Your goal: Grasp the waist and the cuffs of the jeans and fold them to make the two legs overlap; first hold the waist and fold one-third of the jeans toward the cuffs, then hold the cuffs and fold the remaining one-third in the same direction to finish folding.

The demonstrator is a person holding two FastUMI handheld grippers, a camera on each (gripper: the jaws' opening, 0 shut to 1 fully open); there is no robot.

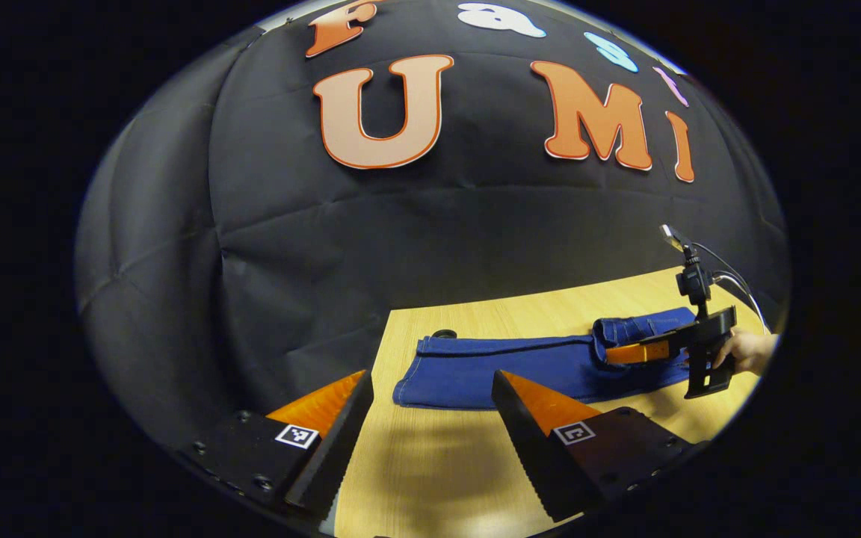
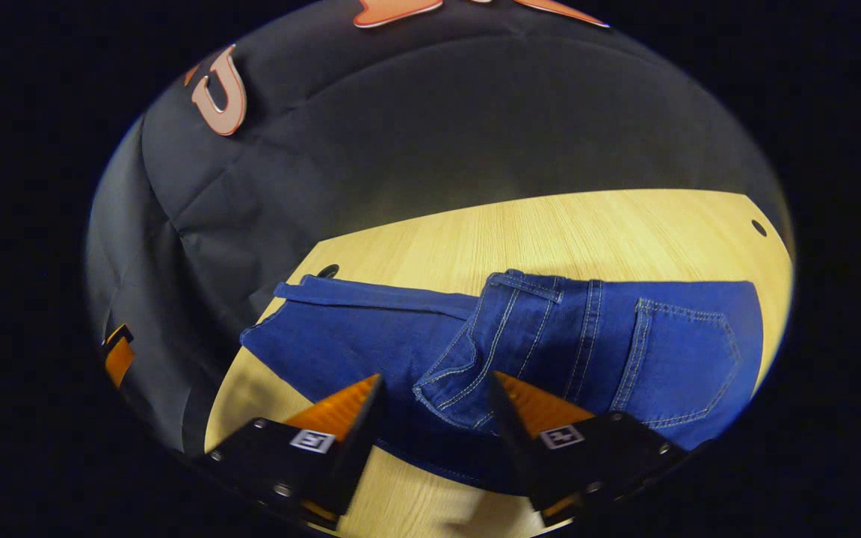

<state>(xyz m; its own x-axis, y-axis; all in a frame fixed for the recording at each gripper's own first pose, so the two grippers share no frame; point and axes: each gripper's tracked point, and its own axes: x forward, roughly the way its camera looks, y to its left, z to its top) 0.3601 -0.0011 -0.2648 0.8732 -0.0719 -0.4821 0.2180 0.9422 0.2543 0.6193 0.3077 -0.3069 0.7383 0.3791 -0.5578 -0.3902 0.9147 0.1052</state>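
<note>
Jeans [image 2: 550, 336] lay flat on the counter [image 1: 430, 463], waist end folded over the legs
Left gripper [image 1: 430, 403] and right gripper [image 2: 434, 407] were both spread wide, pinching nothing

left gripper [image 1: 430, 388] agape, right gripper [image 2: 434, 392] agape

Ahead of me a light wooden table [image 1: 460, 448] fills the lower part of the frame, its grain pale yellow under warm light. A black cloth wall [image 1: 288, 246], creased and seamed, rises behind it across the upper frame. A small dark hole [image 2: 328, 270] sits near the table's far left corner.
</note>
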